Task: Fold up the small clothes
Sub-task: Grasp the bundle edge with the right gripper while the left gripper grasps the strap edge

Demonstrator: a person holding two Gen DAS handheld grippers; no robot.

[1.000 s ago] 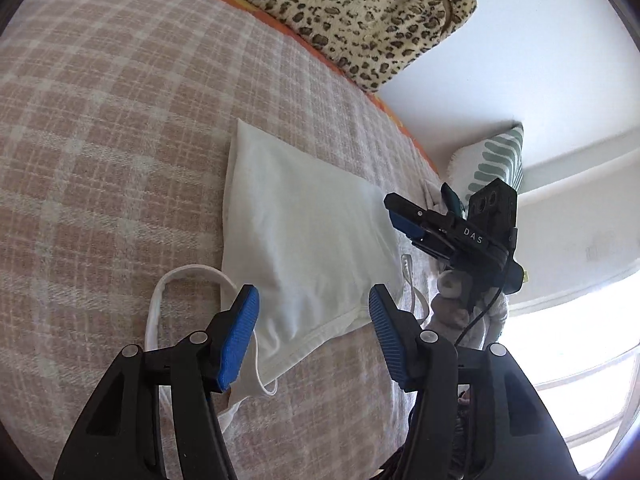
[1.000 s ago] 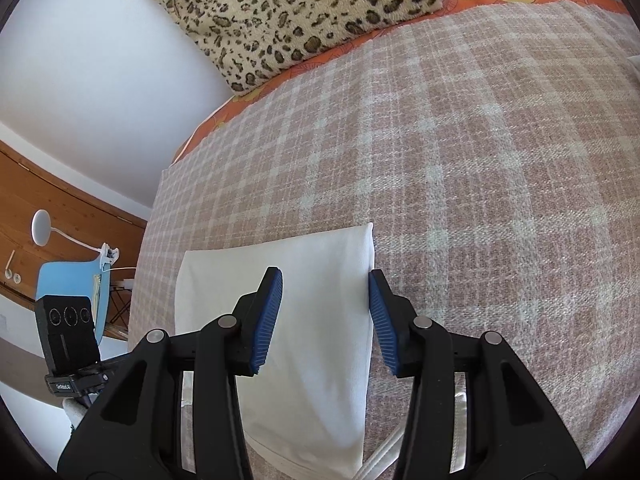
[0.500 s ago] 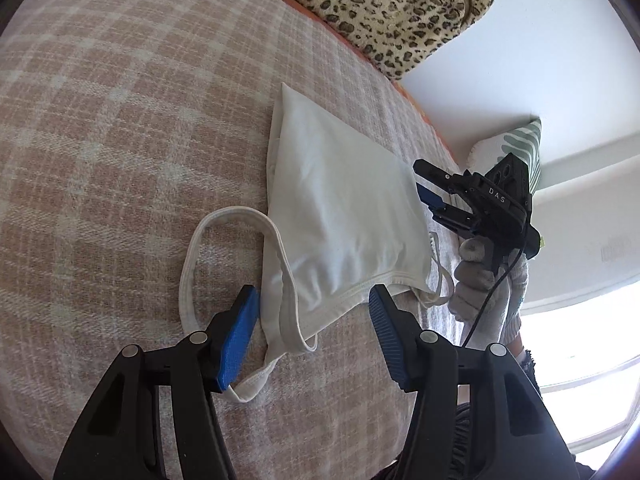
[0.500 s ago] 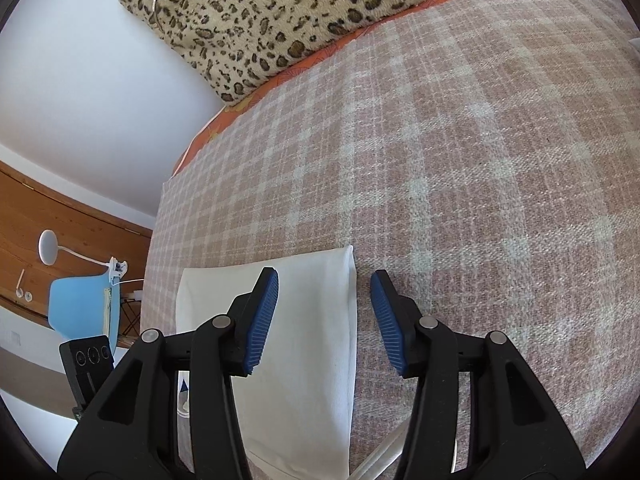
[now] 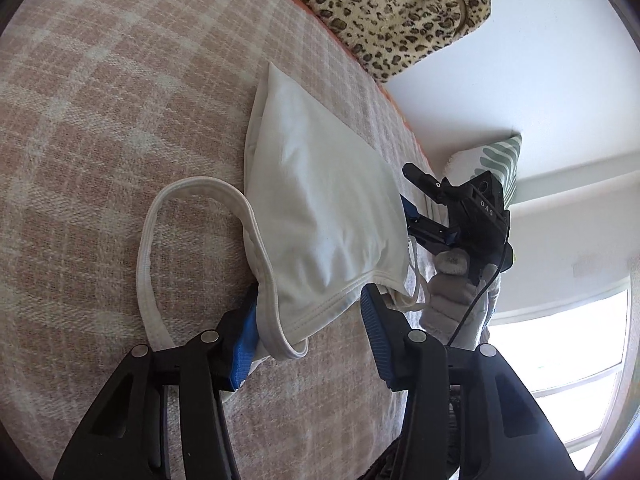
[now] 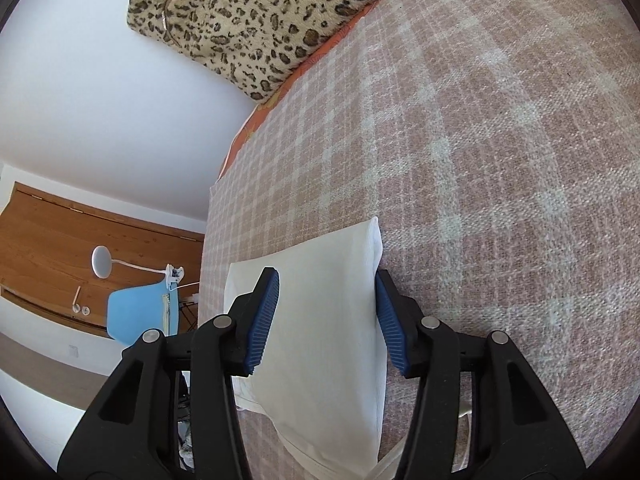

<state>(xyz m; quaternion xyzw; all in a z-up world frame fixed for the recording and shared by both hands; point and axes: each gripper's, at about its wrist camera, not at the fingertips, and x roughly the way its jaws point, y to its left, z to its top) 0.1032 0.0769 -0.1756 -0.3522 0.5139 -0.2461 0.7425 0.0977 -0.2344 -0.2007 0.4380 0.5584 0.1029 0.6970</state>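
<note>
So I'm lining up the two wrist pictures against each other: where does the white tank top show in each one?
Left wrist: the white tank top lies mid-frame on the plaid blanket, its hem between the open left gripper jaws.
Right wrist: the tank top fills the lower centre, between the open right gripper jaws.
Shared landmark: the leopard-print bag at the top of both views.

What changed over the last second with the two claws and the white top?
The left claw moved in on the strap end of the white top, whose hem now lies between its open jaws. The right claw closed in over the top's folded edge, also open. Neither has gripped. The top stayed folded on the checked blanket.
</note>
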